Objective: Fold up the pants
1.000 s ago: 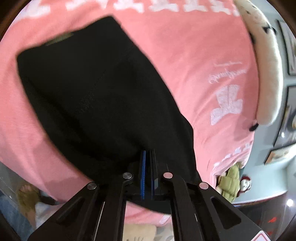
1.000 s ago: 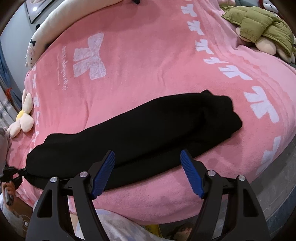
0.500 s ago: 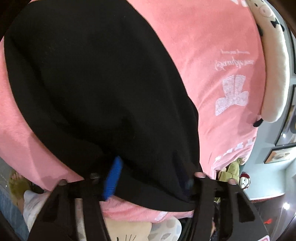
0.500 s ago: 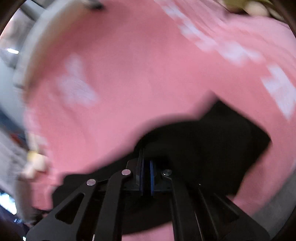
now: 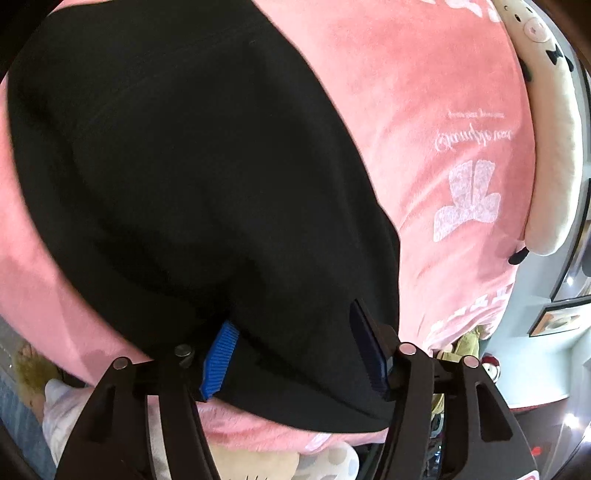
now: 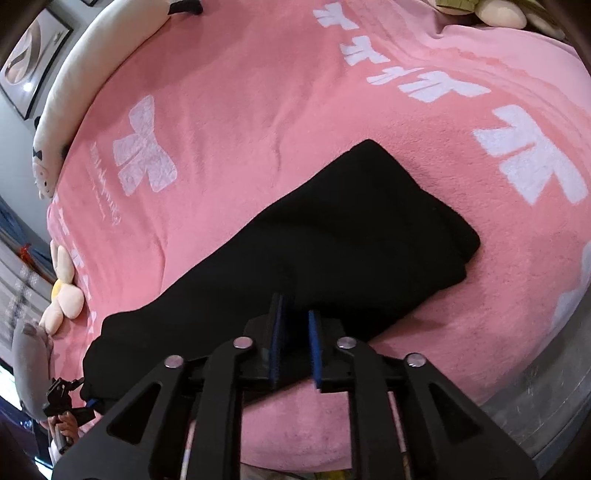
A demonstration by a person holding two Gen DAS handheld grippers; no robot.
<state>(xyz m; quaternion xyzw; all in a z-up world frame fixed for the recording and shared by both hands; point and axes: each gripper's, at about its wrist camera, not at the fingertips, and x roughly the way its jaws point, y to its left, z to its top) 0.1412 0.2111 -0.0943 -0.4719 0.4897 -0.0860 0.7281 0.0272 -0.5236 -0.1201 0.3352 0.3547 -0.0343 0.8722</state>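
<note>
Pink blanket (image 6: 258,122) with white bow prints covers the whole bed and fills most of both views. Black pants (image 6: 332,258) lie across its near part as a long folded band, running from the near left edge up toward the right, where the thicker doubled end sits just short of a row of white bows. Along the far side of the bed a long cream plush bolster (image 5: 550,147) with a small snout and black bow lies against the grey wall, with framed pictures (image 6: 33,59) hanging beyond it. A flower-shaped plush (image 6: 64,291) rests at the blanket's left edge, and green and tan soft toys (image 6: 491,9) sit at the far corner.

The left gripper (image 5: 295,354) is at the pants' near end, its jaws opening, blue pads spread with black cloth lying loose between them. The right gripper (image 6: 295,332) is over the middle of the band at its near edge, jaws opening from a narrow gap; cloth lies under and between the pads, though whether they press on it is hard to tell. Nothing blocks either gripper but the pants themselves.
</note>
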